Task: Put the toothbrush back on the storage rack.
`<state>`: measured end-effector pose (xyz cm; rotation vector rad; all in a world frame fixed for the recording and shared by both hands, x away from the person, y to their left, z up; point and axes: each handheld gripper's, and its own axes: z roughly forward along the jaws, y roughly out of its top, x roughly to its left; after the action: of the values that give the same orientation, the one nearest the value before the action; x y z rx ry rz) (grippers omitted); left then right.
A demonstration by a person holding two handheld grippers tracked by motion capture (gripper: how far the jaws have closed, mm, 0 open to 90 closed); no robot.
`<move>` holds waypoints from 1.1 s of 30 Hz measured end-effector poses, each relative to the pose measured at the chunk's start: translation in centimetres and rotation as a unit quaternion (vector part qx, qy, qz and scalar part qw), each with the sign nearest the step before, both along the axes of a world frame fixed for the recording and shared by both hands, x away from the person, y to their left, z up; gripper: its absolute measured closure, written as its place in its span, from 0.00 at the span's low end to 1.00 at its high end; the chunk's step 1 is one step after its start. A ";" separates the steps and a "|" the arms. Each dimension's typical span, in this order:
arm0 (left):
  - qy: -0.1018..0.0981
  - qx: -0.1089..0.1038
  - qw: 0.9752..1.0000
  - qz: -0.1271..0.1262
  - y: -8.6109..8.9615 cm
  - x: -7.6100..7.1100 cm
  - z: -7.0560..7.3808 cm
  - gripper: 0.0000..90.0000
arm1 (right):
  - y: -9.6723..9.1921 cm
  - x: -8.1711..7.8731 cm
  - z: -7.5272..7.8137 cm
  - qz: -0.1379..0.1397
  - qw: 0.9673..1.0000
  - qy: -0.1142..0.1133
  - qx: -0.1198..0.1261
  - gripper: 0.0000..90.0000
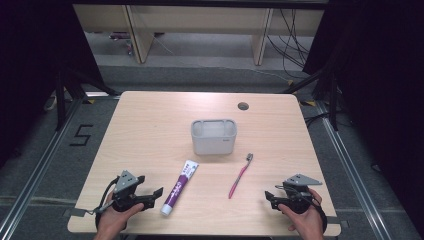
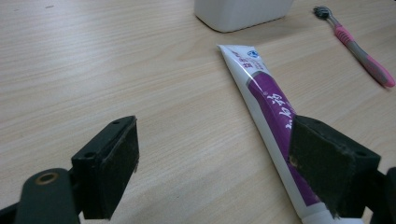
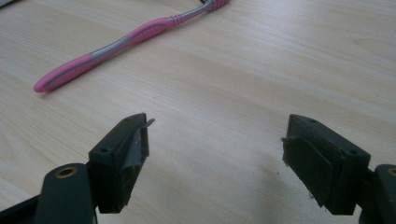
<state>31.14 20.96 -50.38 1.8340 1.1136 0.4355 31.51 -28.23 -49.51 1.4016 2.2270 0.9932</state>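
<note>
Toothpaste tube (image 2: 271, 100): purple label, script unreadable.

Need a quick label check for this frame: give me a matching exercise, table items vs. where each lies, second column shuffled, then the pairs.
Things:
1. toothpaste tube
2. toothbrush
3. white container
4. cable hole

Places:
A. table centre
B. far edge of the table
C. nearest the left gripper
D. between the tube and the right gripper

Pairs: 1-C, 2-D, 3-A, 4-B
</note>
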 end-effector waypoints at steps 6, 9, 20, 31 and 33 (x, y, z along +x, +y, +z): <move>0.002 0.000 1.000 -0.001 0.0 0.0 0.0 0.18 | 0.3 0.0 0.2 0.004 1.000 0.002 0.004 0.28; 0.002 0.000 1.000 -0.001 0.0 0.1 0.0 0.18 | 0.3 0.2 0.2 0.013 1.000 -0.007 -0.001 0.28; 0.003 0.003 1.000 0.002 0.0 0.1 -0.1 0.18 | 1.5 0.6 1.0 0.043 0.999 -0.013 -0.005 0.42; 0.003 0.001 1.000 0.003 0.0 0.2 -0.1 0.18 | 2.4 1.5 1.4 0.051 0.999 -0.015 0.006 0.51; 0.003 0.001 1.000 0.004 0.0 0.2 -0.1 0.18 | 2.9 2.0 1.5 0.058 0.998 -0.009 -0.002 0.51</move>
<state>31.36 20.95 -50.50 1.8346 1.1252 0.4356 33.54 -25.29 -48.06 1.2678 2.3195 1.0327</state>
